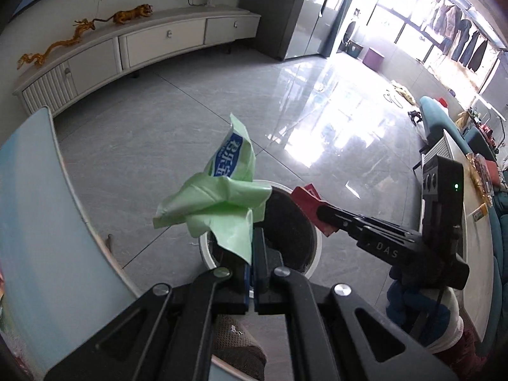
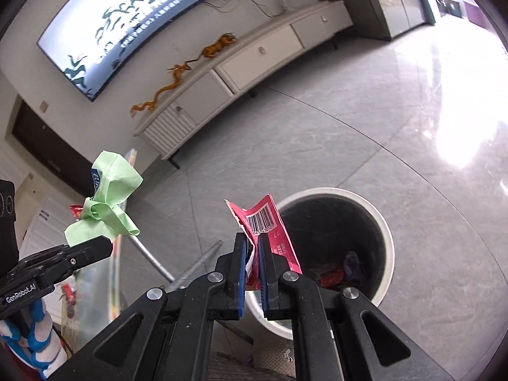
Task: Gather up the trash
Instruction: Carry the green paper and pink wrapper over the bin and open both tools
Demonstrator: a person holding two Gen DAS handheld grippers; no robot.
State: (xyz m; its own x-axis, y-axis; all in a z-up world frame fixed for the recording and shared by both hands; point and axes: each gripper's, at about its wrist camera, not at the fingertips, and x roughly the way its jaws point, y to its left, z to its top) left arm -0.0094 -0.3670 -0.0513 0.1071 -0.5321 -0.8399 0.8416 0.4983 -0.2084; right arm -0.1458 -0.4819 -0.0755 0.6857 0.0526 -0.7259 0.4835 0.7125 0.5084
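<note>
My left gripper [image 1: 253, 238] is shut on a crumpled light-green wrapper [image 1: 219, 200] with a blue label, held over the near rim of a round white trash bin [image 1: 312, 228] with a dark inside. The right gripper [image 1: 320, 214] comes in from the right in the left wrist view, shut on a red packet [image 1: 306, 200] above the bin's far rim. In the right wrist view the right gripper [image 2: 252, 241] clamps the red packet [image 2: 270, 222], barcode showing, just left of the bin [image 2: 385, 228]. The left gripper [image 2: 106, 243] with the green wrapper [image 2: 108, 203] is at the left.
The bin holds red and purple trash [image 2: 343, 270]. A glass-topped table [image 1: 41, 197] edge lies to the left. A long white TV cabinet [image 1: 143, 47] with golden figures stands against the wall across the grey tiled floor [image 1: 190, 127]. A sofa and cluttered table [image 1: 476, 190] are at the right.
</note>
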